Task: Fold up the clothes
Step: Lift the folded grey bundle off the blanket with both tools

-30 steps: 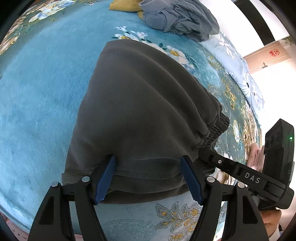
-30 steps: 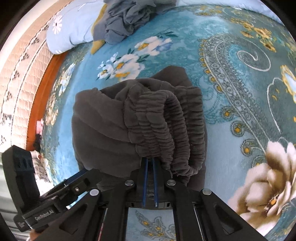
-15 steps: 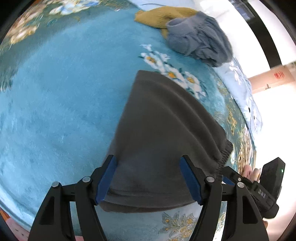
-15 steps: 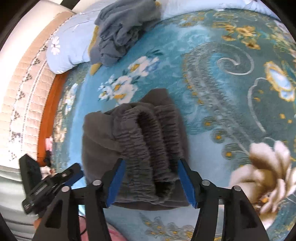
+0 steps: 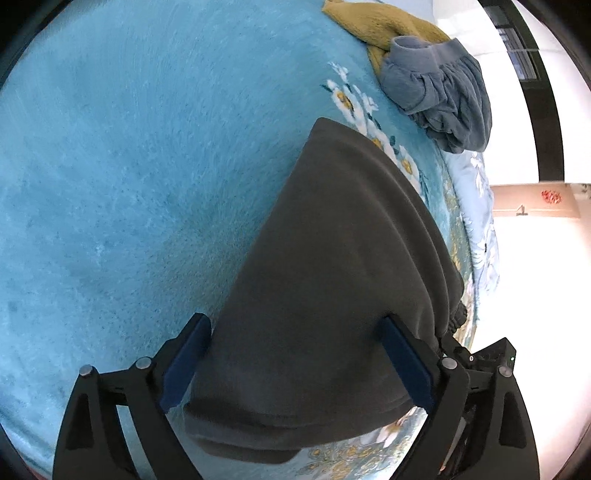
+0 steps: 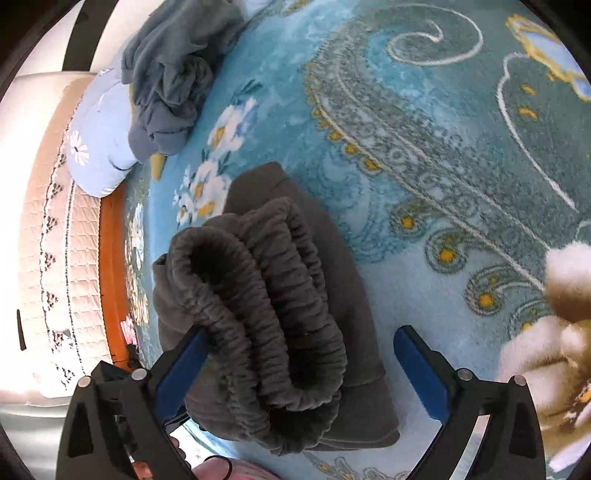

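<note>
A dark grey folded pair of trousers (image 5: 332,277) lies on the teal flowered blanket (image 5: 110,184). My left gripper (image 5: 295,365) straddles its near folded end; its jaws are opening and the blue pads (image 5: 184,363) stand beside the cloth without squeezing it. In the right wrist view the gathered elastic waistband (image 6: 258,314) bulges up between the jaws of my right gripper (image 6: 301,373), which are also opening. Its right pad (image 6: 421,376) stands clear of the fabric. The right gripper's body (image 5: 491,362) shows at the lower right of the left wrist view.
A crumpled blue-grey garment (image 5: 439,96) and a mustard-yellow one (image 5: 380,26) lie at the far end of the bed, against a pale blue pillow (image 6: 99,147). A quilted headboard (image 6: 48,240) and orange wooden rail (image 6: 110,277) bound the bed. A hand (image 6: 214,469) shows at the bottom.
My right gripper, shut on the waistband a second ago, has let go and spread wide. My left jaws have widened too. Both grippers sank and rolled; the trousers rest on the blanket.
</note>
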The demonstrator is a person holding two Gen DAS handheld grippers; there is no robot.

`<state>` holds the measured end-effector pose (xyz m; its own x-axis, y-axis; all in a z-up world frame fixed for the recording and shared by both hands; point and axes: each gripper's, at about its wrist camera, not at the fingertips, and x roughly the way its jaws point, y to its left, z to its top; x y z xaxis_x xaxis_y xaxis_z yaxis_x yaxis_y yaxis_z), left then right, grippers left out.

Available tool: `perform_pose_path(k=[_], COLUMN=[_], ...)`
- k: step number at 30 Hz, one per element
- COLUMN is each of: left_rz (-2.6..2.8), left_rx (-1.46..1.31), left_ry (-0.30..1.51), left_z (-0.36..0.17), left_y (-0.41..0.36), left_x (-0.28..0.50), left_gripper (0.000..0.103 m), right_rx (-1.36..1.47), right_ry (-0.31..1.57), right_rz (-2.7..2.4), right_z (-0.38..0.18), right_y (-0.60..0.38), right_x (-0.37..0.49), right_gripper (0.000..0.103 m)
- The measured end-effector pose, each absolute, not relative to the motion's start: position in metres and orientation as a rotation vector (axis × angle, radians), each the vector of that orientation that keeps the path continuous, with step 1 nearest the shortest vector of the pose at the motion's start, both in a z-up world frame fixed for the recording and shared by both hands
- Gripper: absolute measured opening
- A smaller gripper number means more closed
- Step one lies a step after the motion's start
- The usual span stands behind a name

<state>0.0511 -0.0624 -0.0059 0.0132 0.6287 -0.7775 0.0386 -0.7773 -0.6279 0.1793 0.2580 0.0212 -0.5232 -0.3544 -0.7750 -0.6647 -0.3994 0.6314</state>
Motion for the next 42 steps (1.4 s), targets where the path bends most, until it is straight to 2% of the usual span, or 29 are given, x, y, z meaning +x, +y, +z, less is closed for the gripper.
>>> perform_pose_path(k=[8,13,16,21,26,33,42], left_rz=[1.803,1.817,1.826,1.851,1.874,1.884,1.857], left_rx=[-1.834,-1.822,-1.814,-1.798,-1.751,-1.694,-1.683], left_ry=[-0.699,-0.689,-0.692,-0.642,-0.612,-0.582,-0.554], left_z=[-0.007,-0.003,-0.002,0.004,0.016,0.035,0.045], left_y=[-0.059,-0.058,-0.060,-0.059,-0.058,-0.059,-0.054], left_x=[0.051,0.051,0.052,0.054,0.058,0.063,0.077], left_gripper=[0.093,0.091,0.086,0.077,0.068,0.060,0.060], right_rx=[-1.356,-1.258,-1.282,-1.379,-1.377,-1.381,-1.383], right_ry=[1.646,1.736,1.684,1.498,1.443,1.339,1.300], right_rz=[1.991,1.938,1.982,2.100,2.160,2.280,2.312], right_z=[0.018,0.019,0.026,0.040,0.055,0.086,0.102], right_y=[0.258,0.262,0.257,0.246,0.246,0.236,0.233], right_x=[0.171,0.180,0.177,0.171,0.171,0.165,0.173], right_gripper=[0.102,0.098,0.091,0.074,0.061,0.054,0.053])
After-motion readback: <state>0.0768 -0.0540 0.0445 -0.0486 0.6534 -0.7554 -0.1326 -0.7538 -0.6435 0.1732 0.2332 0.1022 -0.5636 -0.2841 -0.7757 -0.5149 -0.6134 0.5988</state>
